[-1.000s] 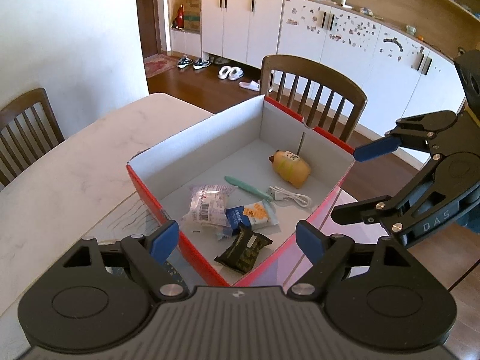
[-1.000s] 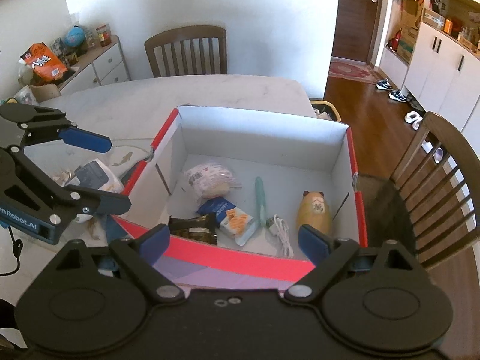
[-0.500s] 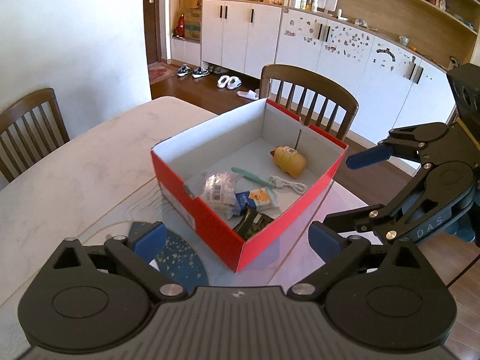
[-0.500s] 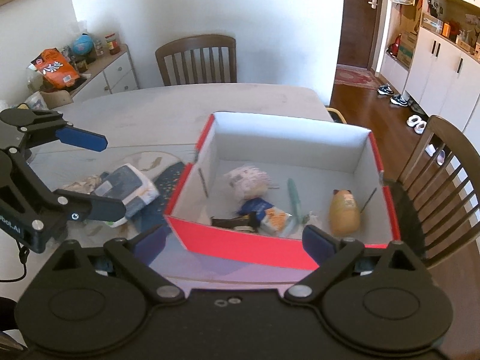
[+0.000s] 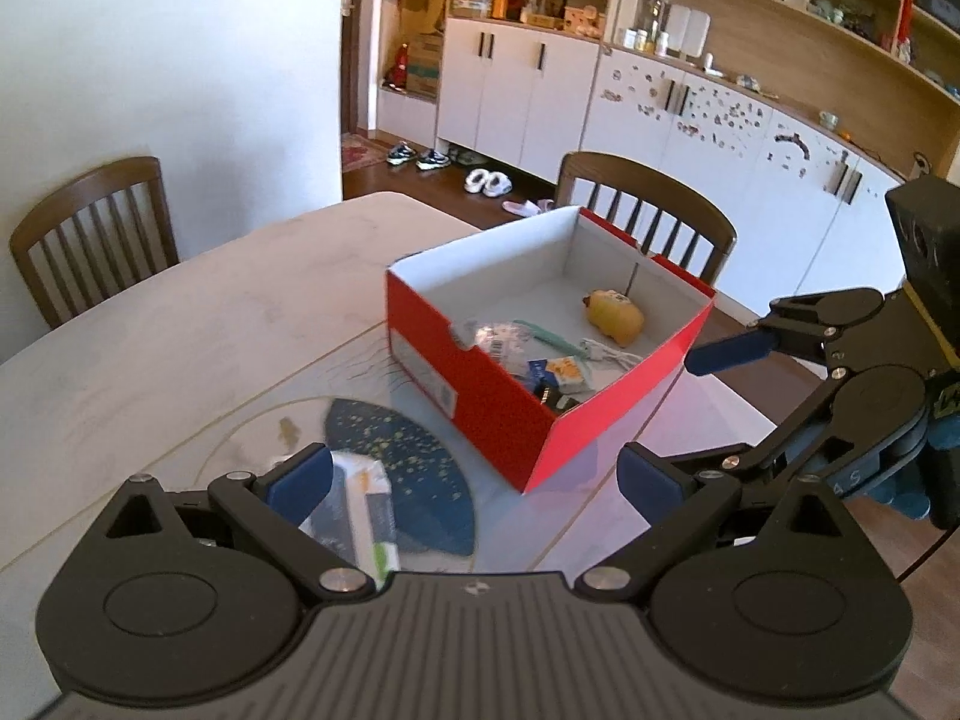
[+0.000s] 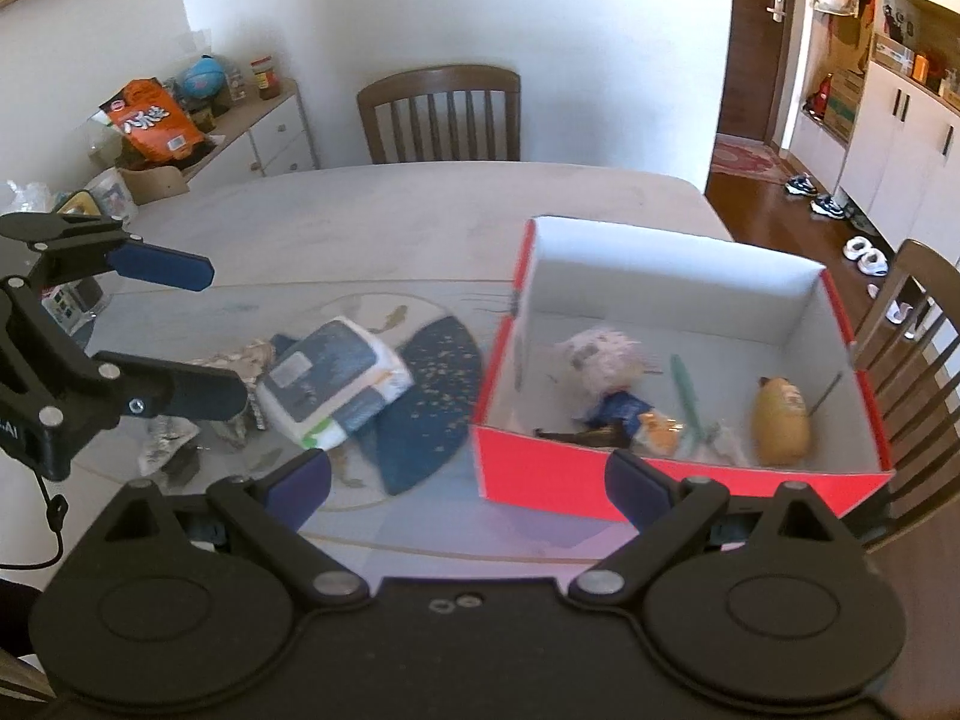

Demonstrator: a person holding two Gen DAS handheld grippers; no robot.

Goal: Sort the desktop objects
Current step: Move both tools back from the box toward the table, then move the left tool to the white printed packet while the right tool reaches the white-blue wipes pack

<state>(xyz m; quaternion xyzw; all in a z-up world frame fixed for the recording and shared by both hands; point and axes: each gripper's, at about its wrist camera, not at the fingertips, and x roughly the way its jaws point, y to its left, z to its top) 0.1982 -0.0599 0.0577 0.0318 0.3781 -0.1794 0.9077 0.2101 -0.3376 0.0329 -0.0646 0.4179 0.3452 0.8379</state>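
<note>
The left gripper [image 6: 186, 333] hangs with its two blue-tipped fingers spread wide and empty; the right gripper [image 5: 672, 414] is likewise parted, holding nothing. Just right of the left gripper's fingers, one white-and-navy tissue pack [image 6: 333, 381] lies on a dark blue speckled fan-shaped mat [image 6: 429, 396]. Further right, ahead of the right gripper, one red cardboard box [image 6: 678, 480] holds one yellow plush toy [image 6: 780, 417], one green pen [image 6: 687, 390] and one clear wrapped snack [image 6: 603, 360].
</note>
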